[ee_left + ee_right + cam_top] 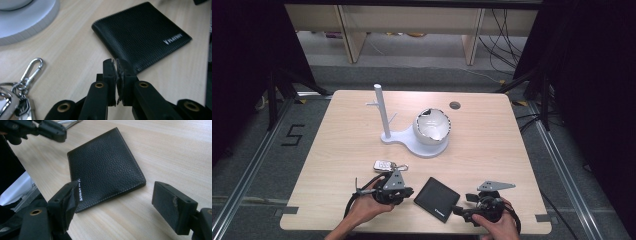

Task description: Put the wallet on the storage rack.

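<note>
A black leather wallet lies flat near the table's front edge, between my two grippers. My left gripper sits just left of it. In the left gripper view its jaws are shut with nothing between them, their tips close to the wallet's near edge. My right gripper rests at the wallet's right side. In the right gripper view it stands open, its jaws either side of the wallet's near corner without touching it. The left gripper shows beyond the wallet there.
A bunch of keys with a fob and a carabiner lies just behind my left gripper. A white stand with an upright post holds a white bowl mid-table. A cable hole sits at the back.
</note>
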The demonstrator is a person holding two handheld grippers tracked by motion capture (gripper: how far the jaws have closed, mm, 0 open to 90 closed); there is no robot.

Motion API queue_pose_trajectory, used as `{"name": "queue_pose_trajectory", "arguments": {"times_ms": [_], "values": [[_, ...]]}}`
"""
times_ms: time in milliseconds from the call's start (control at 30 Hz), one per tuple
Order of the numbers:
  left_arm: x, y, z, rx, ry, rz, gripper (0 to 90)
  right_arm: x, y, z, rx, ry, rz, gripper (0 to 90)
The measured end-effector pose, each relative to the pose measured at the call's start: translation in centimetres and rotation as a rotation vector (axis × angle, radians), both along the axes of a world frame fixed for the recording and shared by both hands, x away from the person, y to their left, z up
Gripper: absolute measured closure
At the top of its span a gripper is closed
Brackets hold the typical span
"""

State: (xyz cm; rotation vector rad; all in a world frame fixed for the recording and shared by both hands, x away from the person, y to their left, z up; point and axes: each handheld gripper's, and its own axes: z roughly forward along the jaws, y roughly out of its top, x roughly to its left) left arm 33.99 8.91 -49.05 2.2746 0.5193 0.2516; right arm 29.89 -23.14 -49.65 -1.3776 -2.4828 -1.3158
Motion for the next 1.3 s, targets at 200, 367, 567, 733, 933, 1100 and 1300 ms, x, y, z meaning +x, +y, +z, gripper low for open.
{"name": "queue_pose_trajectory", "arguments": {"times_ms": [200,367,567,733,933,1100,1300], "values": [[1.3,-1.5,-0.5,0.048,0.013,-0.003,88.9,-0.3,-0.1,0.0,-0.002,0.005,-0.014,23.5],[2.1,-2.1,-0.9,0.057,0.026,0.000,89.0,-0.7,0.0,-0.1,0.001,0.008,-0.005,23.6],[2.7,-2.8,-1.1,0.057,0.051,-0.002,89.1,-0.7,0.2,-0.2,0.002,0.018,0.003,23.4],[2.6,-3.1,-1.0,0.115,0.049,-0.044,89.2,-0.8,0.1,-0.1,0.000,0.032,-0.018,23.4],[2.3,-3.0,-0.9,0.111,0.069,-0.044,89.3,-0.6,0.0,-0.4,0.010,0.038,-0.015,23.7],[1.1,-3.3,-0.9,0.094,0.108,-0.068,89.3,-0.4,-0.1,-0.6,0.031,0.062,-0.033,24.2],[0.0,-3.8,-1.0,0.068,0.121,-0.088,89.3,0.0,-0.3,-0.8,0.062,0.110,-0.078,29.5]]}}
